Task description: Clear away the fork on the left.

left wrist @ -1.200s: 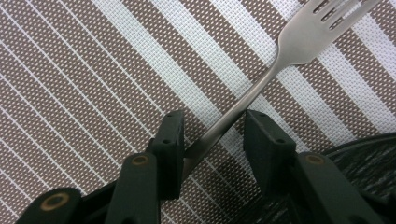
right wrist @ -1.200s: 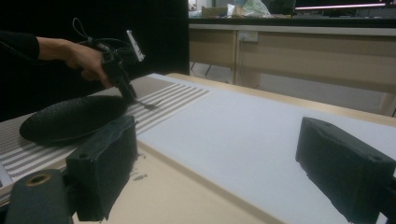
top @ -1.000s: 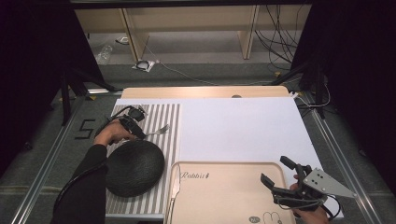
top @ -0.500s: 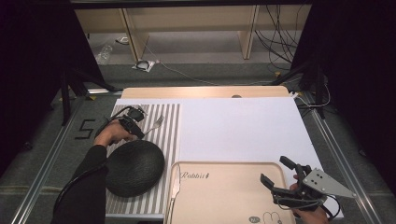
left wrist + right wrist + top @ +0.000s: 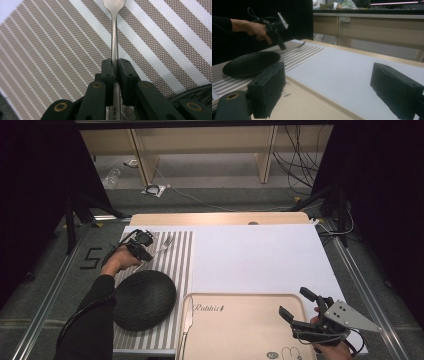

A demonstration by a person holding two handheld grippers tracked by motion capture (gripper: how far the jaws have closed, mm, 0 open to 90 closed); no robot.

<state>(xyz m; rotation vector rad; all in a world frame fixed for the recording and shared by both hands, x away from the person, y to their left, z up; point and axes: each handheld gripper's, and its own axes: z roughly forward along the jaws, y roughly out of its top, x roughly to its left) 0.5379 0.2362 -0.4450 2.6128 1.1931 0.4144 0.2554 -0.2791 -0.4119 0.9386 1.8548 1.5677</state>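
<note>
A metal fork [image 5: 114, 37] lies over the striped placemat [image 5: 177, 255], its handle clamped between the pads of my left gripper [image 5: 115, 65]. The jaws have just been closing and now pinch the handle. From above, the left gripper [image 5: 146, 252] sits at the placemat's far left, with the fork [image 5: 165, 244] pointing away to the right. My right gripper [image 5: 293, 301] hovers open over the right end of the beige tray [image 5: 240, 325]; nothing is between its fingers [image 5: 267, 87]. Far off in the right gripper view are the left gripper [image 5: 282, 46] and the fork [image 5: 299, 45].
A black round plate [image 5: 145, 300] rests on the placemat near the left forearm. A table knife [image 5: 186, 320] lies along the tray's left edge. A white mat [image 5: 255, 255] covers the table's middle and right. Cables and shelving stand beyond the far edge.
The fork's head has shifted a little toward the far side, with the left gripper on its handle. The right gripper has stayed where it was.
</note>
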